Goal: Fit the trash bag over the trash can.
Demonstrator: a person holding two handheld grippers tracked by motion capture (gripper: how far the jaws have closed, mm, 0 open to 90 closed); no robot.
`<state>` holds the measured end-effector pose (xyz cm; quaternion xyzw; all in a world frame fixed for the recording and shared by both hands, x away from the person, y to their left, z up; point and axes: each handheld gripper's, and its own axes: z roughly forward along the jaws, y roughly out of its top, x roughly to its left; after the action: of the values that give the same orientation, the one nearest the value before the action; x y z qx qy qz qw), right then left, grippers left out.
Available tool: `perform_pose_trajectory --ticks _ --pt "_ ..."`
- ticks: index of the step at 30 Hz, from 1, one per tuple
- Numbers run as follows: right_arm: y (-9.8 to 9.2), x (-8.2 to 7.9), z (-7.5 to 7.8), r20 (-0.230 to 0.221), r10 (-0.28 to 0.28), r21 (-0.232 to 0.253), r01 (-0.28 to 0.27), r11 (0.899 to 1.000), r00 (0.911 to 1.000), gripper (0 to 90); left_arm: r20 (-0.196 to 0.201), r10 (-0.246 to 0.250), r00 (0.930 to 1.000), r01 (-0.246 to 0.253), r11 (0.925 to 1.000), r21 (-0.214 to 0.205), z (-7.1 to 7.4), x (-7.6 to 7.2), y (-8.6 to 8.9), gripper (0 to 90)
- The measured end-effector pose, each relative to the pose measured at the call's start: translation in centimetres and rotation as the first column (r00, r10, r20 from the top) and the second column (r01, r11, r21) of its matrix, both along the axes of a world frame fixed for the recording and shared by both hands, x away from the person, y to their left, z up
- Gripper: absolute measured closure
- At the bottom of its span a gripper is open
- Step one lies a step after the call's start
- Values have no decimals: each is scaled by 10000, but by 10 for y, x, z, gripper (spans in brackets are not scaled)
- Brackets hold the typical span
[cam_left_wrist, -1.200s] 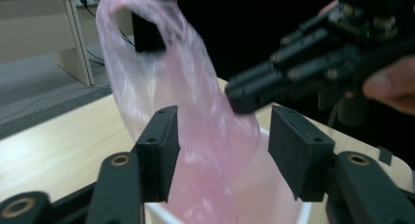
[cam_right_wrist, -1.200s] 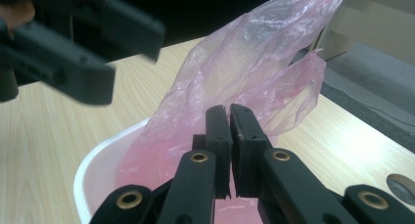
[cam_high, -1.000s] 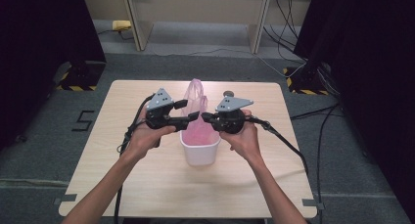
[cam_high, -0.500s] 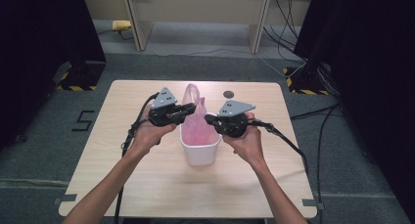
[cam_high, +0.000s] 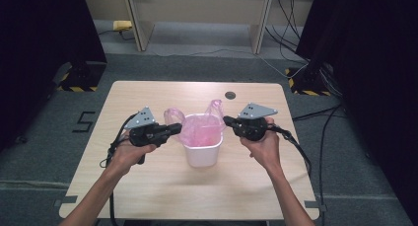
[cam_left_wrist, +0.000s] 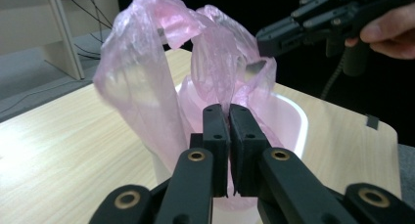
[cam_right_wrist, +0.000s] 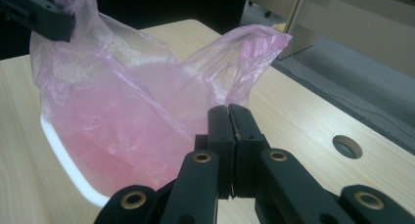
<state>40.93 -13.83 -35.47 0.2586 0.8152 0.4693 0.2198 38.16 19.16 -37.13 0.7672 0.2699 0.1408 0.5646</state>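
A pink plastic bag [cam_high: 201, 129] sits inside a small white bin [cam_high: 202, 156] at the middle of the table. My left gripper [cam_high: 179, 128] is at the bin's left rim, jaws shut on the bag's left edge, whose handle loops up beside the tip. Seen from the left gripper view, the pink film [cam_left_wrist: 147, 77] rises right in front of the closed left gripper [cam_left_wrist: 229, 109] over the bin [cam_left_wrist: 293, 121]. On the right rim, my right gripper [cam_high: 226, 120] is shut on the bag's other edge. From the closed right gripper [cam_right_wrist: 228, 109] the bag [cam_right_wrist: 122, 97] stretches away.
The light wooden table [cam_high: 148, 186] has a round cable hole [cam_high: 230, 94] behind the bin. Cables trail from both grippers off the table's sides. Dark curtains and floor cables lie beyond the table.
Both hands have drawn apart, the left one leftward and lower. The bag, earlier tall and narrow between the grippers, is now spread wide over the bin's mouth.
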Motion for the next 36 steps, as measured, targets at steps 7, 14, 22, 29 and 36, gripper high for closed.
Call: perform_pose_trajectory --ticks 7,14,22,29,36 --pt "-9 -17 0 -205 186 145 -183 9997 9996 896 -206 -1039 9944 1034 9944 -239 -7 -17 5 862" --pt "-15 -33 -20 -656 308 90 -303 9995 9974 896 -699 -1633 9841 1633 9866 -56 -27 -25 12 867" --pt "-14 -42 -38 -846 236 -136 -248 9996 9961 899 -1070 -1544 9822 1591 9866 361 -46 -19 13 868" --pt "-15 -37 -51 -1035 -1 -253 -25 9997 9946 899 -1106 -941 9894 1022 9923 700 -57 -7 16 874" --pt "-14 -35 -59 -1136 -130 4 131 9999 9934 875 -1257 -604 9902 675 9963 526 -61 -2 20 844"
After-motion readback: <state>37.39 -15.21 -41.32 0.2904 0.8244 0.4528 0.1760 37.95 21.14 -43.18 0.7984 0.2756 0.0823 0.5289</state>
